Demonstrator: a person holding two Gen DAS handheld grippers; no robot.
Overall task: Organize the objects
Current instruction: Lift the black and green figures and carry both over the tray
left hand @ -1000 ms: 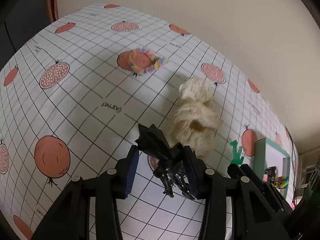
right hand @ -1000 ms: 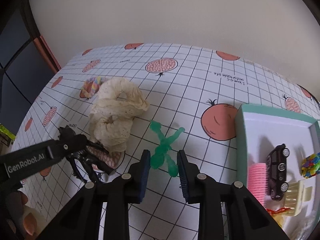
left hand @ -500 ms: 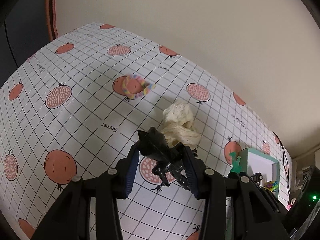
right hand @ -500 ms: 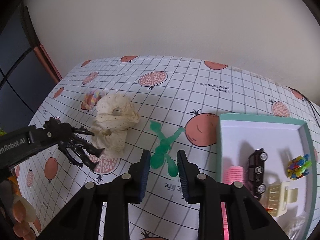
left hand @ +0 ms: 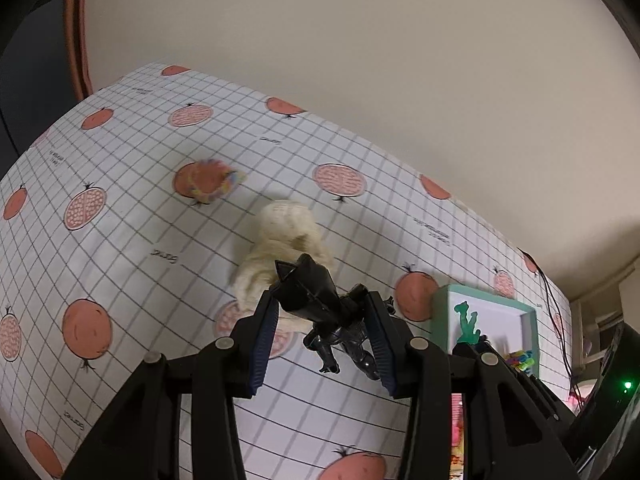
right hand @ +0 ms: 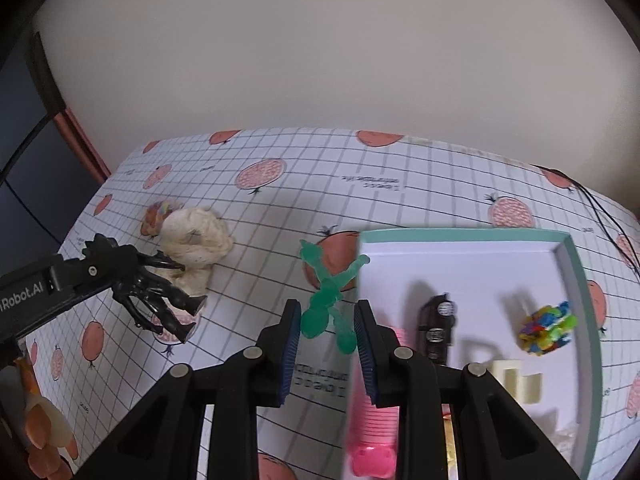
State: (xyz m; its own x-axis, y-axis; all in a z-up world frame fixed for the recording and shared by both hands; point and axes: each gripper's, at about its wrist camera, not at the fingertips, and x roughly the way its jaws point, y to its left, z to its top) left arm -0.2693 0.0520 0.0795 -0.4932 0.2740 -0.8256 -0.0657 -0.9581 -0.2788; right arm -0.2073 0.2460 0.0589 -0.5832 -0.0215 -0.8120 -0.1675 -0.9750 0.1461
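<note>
Black plastic, a caped action figure [left hand: 326, 312], is clamped between the pads of the left gripper [left hand: 320, 336], its legs dangling free above the table [left hand: 120, 240]. The green toy figure [right hand: 330, 300] is pinched by the right gripper [right hand: 327, 340], closed on its lower half at the rim of the teal tray [right hand: 576, 300]. A slip is judged likely, since both grasps are off-centre; a limb could be snagged on the tray wall. The toy car [right hand: 438, 324] could be knocked at release. The cream scrunchie [left hand: 280, 248] and the rainbow hair tie [left hand: 212, 180] are left on the table.
</note>
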